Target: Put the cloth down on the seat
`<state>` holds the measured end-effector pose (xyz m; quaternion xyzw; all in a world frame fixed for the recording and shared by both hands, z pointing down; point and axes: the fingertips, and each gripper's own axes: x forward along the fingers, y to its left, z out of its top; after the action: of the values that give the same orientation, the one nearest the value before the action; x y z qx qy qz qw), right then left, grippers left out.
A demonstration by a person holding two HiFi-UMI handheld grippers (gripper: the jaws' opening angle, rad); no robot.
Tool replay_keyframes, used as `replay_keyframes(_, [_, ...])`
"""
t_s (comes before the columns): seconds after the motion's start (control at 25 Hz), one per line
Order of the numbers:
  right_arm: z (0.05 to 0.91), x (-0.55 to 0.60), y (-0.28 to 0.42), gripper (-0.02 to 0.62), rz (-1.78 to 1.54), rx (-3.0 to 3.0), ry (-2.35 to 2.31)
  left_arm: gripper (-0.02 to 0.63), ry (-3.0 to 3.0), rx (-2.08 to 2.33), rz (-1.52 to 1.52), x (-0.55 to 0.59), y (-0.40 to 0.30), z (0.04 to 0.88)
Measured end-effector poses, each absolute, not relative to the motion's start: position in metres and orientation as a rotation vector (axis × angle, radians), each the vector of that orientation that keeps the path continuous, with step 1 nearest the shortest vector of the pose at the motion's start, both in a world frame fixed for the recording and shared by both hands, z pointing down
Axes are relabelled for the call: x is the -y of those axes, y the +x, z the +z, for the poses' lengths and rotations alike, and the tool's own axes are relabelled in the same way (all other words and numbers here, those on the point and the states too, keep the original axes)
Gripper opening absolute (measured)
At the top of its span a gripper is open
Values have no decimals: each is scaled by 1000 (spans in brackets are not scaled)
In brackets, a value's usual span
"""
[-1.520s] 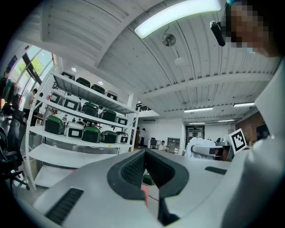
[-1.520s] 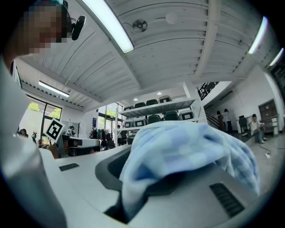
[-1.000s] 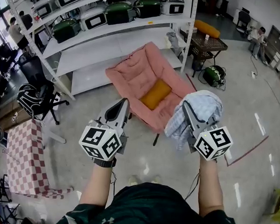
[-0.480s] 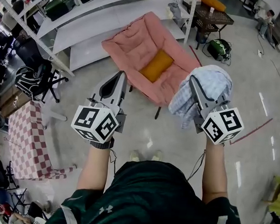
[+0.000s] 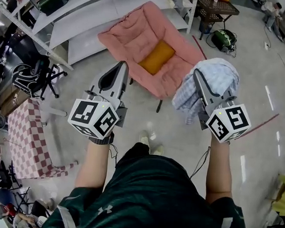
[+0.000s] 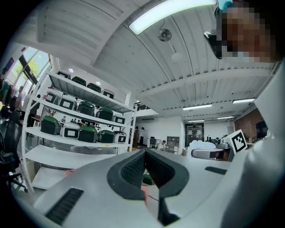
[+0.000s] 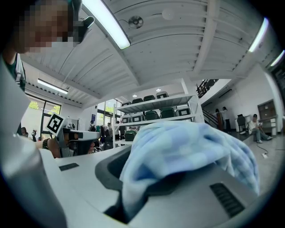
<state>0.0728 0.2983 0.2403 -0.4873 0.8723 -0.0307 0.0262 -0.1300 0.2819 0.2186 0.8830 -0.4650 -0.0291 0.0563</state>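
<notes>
Short of the seat (image 5: 133,37), forearms (image 5: 218,165) outstretched: right hand-held gripper (image 5: 197,76) pinching cloth (image 5: 218,75), left hand-held gripper (image 5: 122,66) pressed together.

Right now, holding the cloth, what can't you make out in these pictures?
- Right gripper: the cloth covers its jaw tips, in head and right gripper views.
- Seat: right corner behind the cloth, head view.
- Seat, left gripper view: left gripper blocks nearly all of it.

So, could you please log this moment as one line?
right gripper: shut on cloth | left gripper: shut, empty | seat: ahead, cloth not yet on it
</notes>
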Motion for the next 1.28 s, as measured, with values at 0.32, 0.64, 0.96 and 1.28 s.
replay_keyframes(0.32, [259,-255,73,64,-111,-2715,-1547,6,2676,1375,-106,-230,-123,235])
replay_keyframes(0.64, [284,-171,70,64,-172,-2714,-1635,6,2669,1343,-98,-136,-126,257])
replay_keyframes(0.96, [324,-77,61,64,-263,-2697,-1766,6,2683,1246,-51,-37,-125,294])
replay_keyframes(1.28, [322,-29,95,64,-278,-2686,-1856,6,2724,1134,-41,14,-75,296])
